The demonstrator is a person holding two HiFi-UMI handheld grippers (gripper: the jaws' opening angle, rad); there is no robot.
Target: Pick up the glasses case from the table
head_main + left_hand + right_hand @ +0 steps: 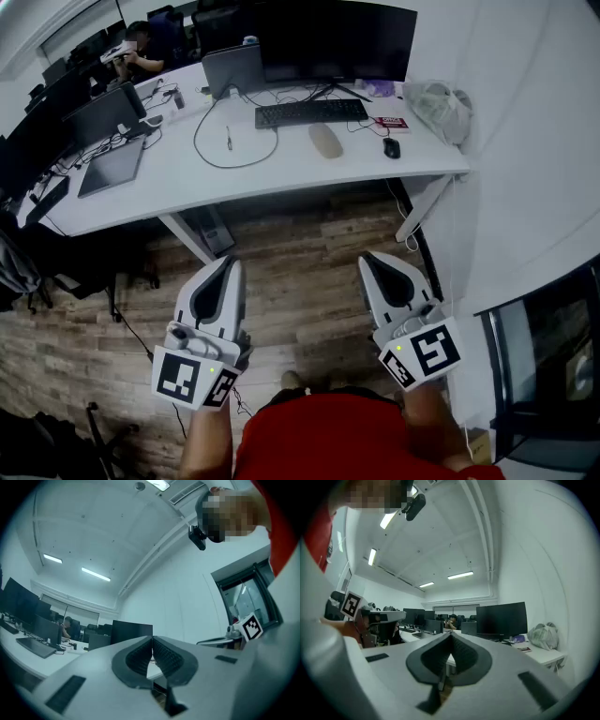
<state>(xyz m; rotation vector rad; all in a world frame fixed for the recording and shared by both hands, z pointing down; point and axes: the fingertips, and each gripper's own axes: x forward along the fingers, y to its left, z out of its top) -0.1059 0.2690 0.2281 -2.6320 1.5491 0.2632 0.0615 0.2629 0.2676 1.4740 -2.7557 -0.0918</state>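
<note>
Glasses case [326, 141]: you have one, lying on the white worktop [187, 173], just nearer than the single keyboard [311, 112] and left of the one mouse [391, 147]. Your left tongs [230, 262] and right tongs [368, 258] are both pressed together, empty, above the wooden floor [300, 234], well apart from the case. It is an office room.

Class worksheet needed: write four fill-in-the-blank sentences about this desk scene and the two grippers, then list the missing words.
1. The beige glasses case lies on the white ____.
2. The black thing right of the case is a computer ____.
3. The jaws of the left gripper and the right gripper are both ____.
4. Both grippers hang above the wooden ____.
Missing words: table; mouse; shut; floor.
</note>
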